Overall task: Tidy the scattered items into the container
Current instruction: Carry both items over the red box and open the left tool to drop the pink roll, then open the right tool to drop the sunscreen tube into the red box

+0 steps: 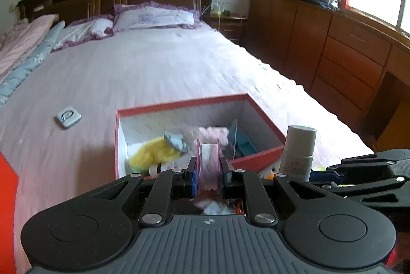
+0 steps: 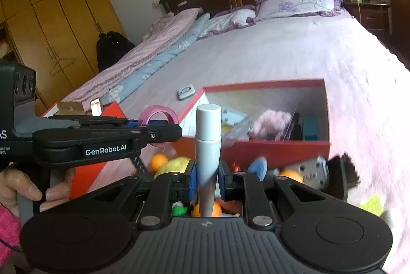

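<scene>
A red box with a white inside lies open on the pink bed. In it are a yellow plush toy, a pink fluffy thing and a teal object. My left gripper is shut on a pink tape roll, held just in front of the box's near wall. My right gripper is shut on a white bottle that stands upright between its pads. Below it lie scattered small things, among them orange balls and a blue disc.
A small white square device lies on the bed left of the box. The red lid sits at the left. Pillows and folded quilts are at the headboard. Wooden drawers line the right wall. A hand holds the left gripper.
</scene>
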Motion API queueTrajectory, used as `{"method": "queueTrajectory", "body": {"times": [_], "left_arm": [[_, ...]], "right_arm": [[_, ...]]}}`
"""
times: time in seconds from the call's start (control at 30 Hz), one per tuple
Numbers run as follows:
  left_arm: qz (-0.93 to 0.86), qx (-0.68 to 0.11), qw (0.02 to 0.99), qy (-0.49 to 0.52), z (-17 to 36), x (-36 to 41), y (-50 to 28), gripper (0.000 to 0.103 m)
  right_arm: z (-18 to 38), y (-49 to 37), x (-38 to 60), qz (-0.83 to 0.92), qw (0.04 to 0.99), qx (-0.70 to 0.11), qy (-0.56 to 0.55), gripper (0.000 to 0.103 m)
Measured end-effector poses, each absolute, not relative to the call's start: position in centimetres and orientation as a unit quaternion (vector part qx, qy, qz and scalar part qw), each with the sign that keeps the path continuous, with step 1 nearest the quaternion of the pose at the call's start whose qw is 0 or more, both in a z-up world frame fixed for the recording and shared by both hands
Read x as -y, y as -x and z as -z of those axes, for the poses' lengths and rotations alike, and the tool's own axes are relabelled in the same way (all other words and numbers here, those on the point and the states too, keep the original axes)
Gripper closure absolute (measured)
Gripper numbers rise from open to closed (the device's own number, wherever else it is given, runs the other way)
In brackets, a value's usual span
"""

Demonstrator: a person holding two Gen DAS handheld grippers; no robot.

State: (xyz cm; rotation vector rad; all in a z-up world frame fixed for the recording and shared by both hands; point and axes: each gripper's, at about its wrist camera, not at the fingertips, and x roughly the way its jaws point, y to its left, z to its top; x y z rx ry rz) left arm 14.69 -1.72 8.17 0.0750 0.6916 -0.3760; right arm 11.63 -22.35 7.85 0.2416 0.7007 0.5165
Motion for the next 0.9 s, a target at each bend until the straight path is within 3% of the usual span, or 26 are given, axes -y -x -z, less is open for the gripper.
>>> {"method": "queueTrajectory", "body": {"times": [0.6, 0.67, 0.77, 0.8, 0.87, 0.9], "left_arm": [[0.165, -0.356, 0.919, -0.042, -7.2, 3.4, -23.3, 0.085], [0.161, -0.355, 0.92, -0.048, -7.2, 3.5, -23.8, 0.081], [0.152, -0.35, 0.923, -0.055, -7.3, 3.6, -24.3, 0.064], [0.149, -0.348, 0.924, -0.054, -7.4, 3.6, -24.2, 0.057], [0.147, -0.345, 0.926, -0.051, -7.6, 3.6, -24.1, 0.054], [0.145, -0.343, 0.927, -0.051, -7.6, 3.7, -23.8, 0.053]], "right_arm": [[-9.3, -22.3, 23.3, -0.188, 0.916, -0.331, -0.128, 0.084], [-9.1, -23.4, 23.2, -0.18, 0.915, -0.339, -0.127, 0.084], [-8.6, -24.8, 22.8, -0.173, 0.913, -0.351, -0.117, 0.082], [-8.5, -25.1, 22.6, -0.17, 0.913, -0.352, -0.113, 0.079], [-8.3, -25.4, 22.6, -0.161, 0.916, -0.349, -0.112, 0.077], [-8.2, -25.5, 22.6, -0.157, 0.918, -0.347, -0.112, 0.068]]}}
